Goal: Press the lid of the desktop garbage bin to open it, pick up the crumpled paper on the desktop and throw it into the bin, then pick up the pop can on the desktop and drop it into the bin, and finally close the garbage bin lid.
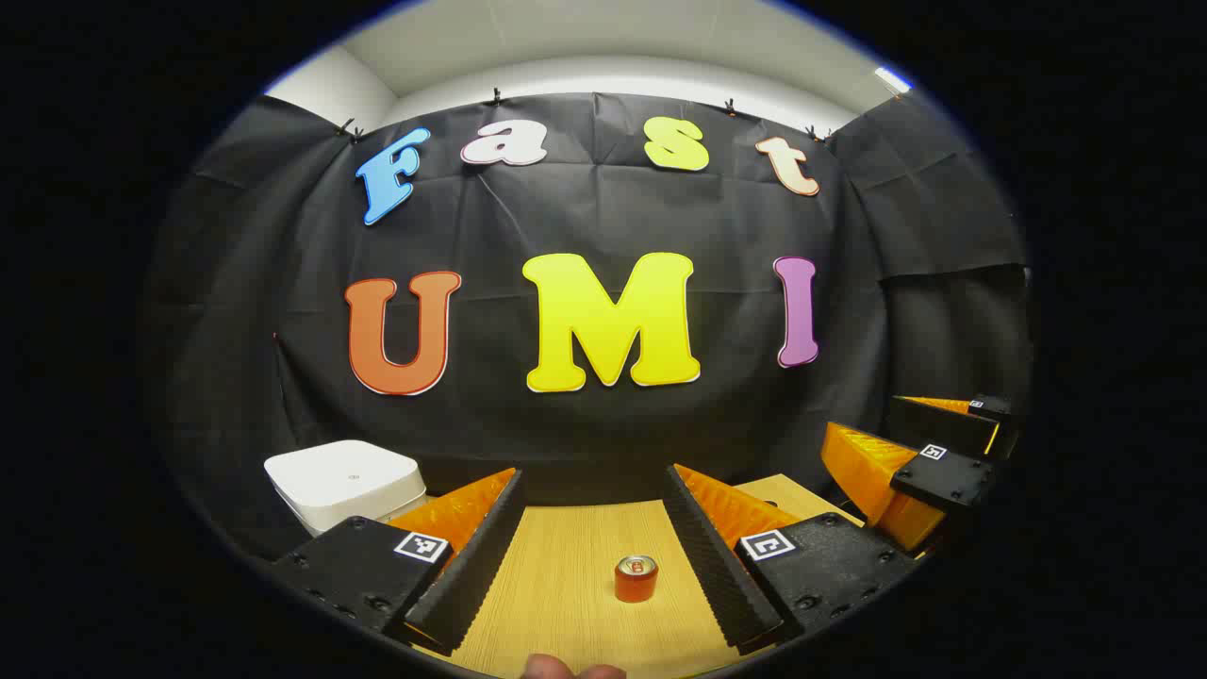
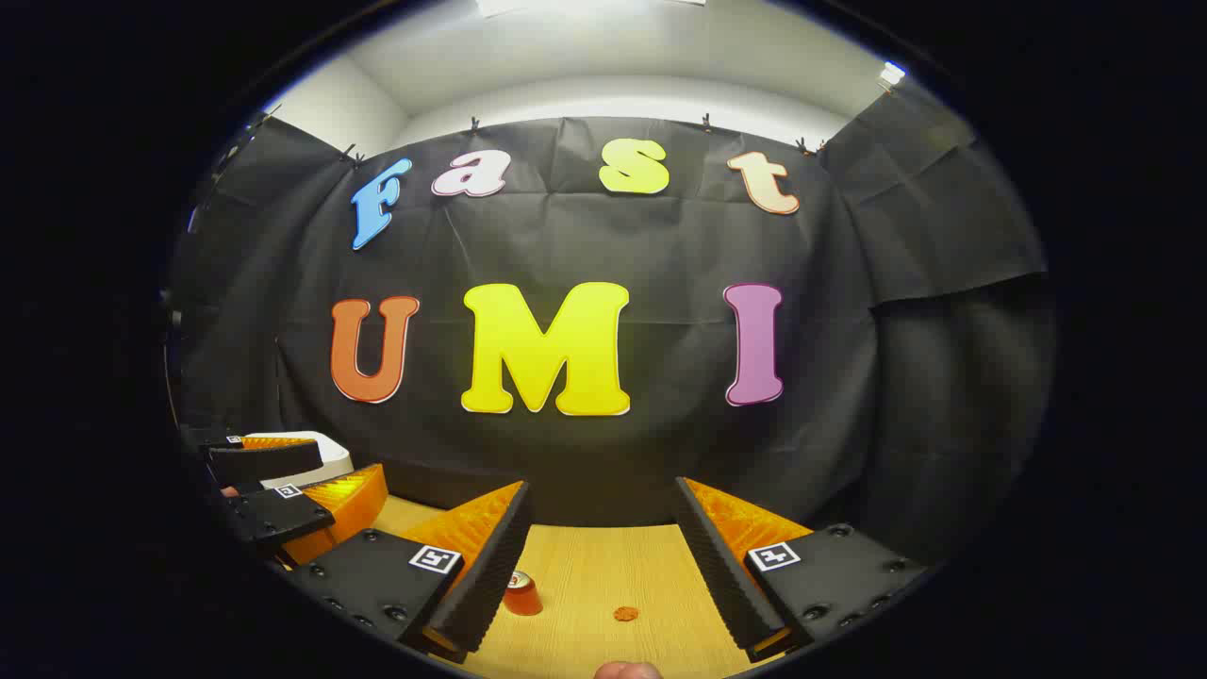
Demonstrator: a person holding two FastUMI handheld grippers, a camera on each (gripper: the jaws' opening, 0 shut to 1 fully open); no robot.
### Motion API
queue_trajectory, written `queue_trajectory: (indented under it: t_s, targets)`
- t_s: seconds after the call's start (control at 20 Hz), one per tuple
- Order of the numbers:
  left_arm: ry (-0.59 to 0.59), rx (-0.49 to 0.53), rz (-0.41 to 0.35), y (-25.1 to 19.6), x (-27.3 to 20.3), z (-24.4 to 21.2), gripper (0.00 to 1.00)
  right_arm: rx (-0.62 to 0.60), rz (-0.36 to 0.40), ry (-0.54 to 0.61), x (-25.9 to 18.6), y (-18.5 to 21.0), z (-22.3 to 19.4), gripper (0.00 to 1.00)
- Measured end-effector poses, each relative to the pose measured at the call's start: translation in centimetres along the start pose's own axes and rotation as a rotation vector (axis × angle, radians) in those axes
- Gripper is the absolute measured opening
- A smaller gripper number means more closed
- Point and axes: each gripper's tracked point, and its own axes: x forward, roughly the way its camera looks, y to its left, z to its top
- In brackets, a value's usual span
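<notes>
The pop can (image 1: pixel 636 578) stands upright on the wooden table (image 1: pixel 556 575), some way ahead of my left gripper (image 1: pixel 594 479) and in line with the gap between its open fingers. The white garbage bin (image 1: pixel 344 483) sits at the back left with its lid down. In the right gripper view the can (image 2: pixel 521 592) stands beside the left finger of my right gripper (image 2: pixel 602 490), which is open and holds nothing. A small orange-brown scrap (image 2: pixel 625 614) lies on the table between its fingers. The bin (image 2: pixel 325 451) shows behind the left gripper (image 2: pixel 347 462).
The black cloth wall closes off the back of the table (image 2: pixel 603 566). In the left gripper view the right gripper (image 1: pixel 863 422) hovers open at the right. A fingertip (image 1: pixel 566 668) of the person peeks in at the bottom edge.
</notes>
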Motion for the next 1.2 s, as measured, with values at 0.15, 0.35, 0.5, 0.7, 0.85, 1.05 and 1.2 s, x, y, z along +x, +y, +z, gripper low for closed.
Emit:
queue_trajectory:
  t_s: [0.15,0.35,0.5,0.7,0.85,1.05,1.2]
  targets:
    - [-0.011,0.003,-0.003,-0.1,0.2,0.5,0.96,0.001,0.001,-0.001,0.5,-0.2,0.2,0.94]
    - [-0.021,0.008,-0.005,-0.1,0.3,0.7,0.96,0.01,-0.005,-0.009,0.7,-0.6,0.4,0.94]
    - [-0.019,0.006,-0.002,0.1,0.2,0.4,0.96,0.013,-0.003,-0.004,0.6,-0.4,0.2,0.94]
    - [-0.018,0.007,0.003,0.2,0.1,0.4,0.96,0.011,0.002,-0.004,0.5,-0.3,0.2,0.94]
    - [-0.02,0.006,0.012,0.6,-0.1,0.6,0.96,0.017,0.0,-0.003,0.5,-0.4,0.3,0.94]
    - [-0.016,-0.002,0.016,0.7,-0.3,0.4,0.96,0.013,-0.001,-0.003,0.3,-0.5,0.3,0.94]
    - [-0.01,-0.01,0.028,1.2,-0.2,0.2,0.96,0.01,-0.002,0.0,0.2,-0.6,0.2,0.94]
